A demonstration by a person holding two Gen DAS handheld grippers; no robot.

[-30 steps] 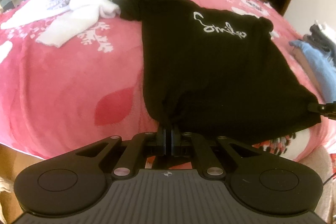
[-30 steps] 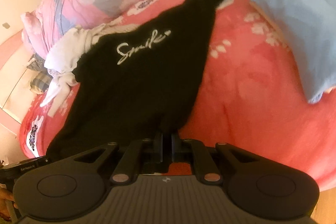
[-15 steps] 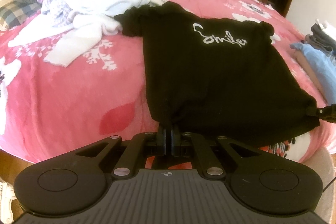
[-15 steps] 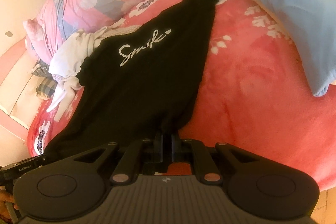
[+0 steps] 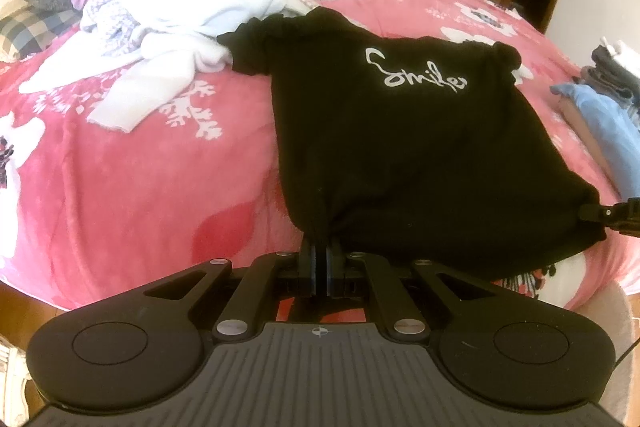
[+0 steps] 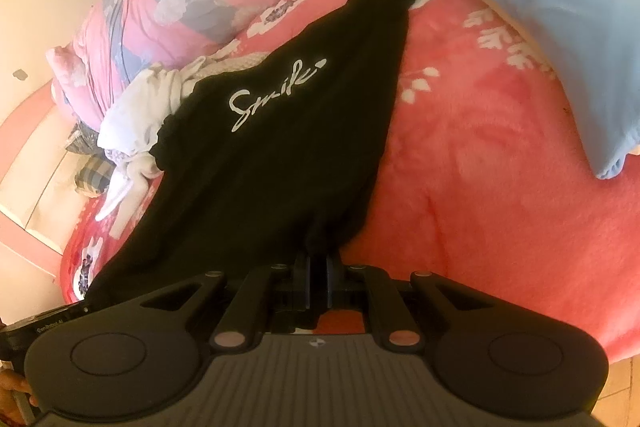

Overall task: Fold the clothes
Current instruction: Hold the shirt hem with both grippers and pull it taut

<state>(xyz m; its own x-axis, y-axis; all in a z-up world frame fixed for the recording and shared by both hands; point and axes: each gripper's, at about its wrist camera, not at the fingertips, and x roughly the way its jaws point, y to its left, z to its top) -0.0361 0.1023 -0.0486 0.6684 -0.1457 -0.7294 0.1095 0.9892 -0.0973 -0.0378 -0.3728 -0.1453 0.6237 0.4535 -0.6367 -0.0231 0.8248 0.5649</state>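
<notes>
You hold the black T-shirt [image 5: 400, 147] by its two hem corners: left gripper [image 5: 319, 251] jaws pinched on one, right gripper [image 6: 318, 257] jaws pinched on the other. Shirt lies print-up on the pink bed [image 5: 140, 187], spread out towards 12 o'clock, hem at the near edge. No fold made yet; sleeves still bunched; all folding remains. White clothes heap [image 5: 180, 27] at 10 o'clock touches the left sleeve and may snag. Folded blue garment [image 6: 560, 27] at 2 o'clock lies clear of it.
</notes>
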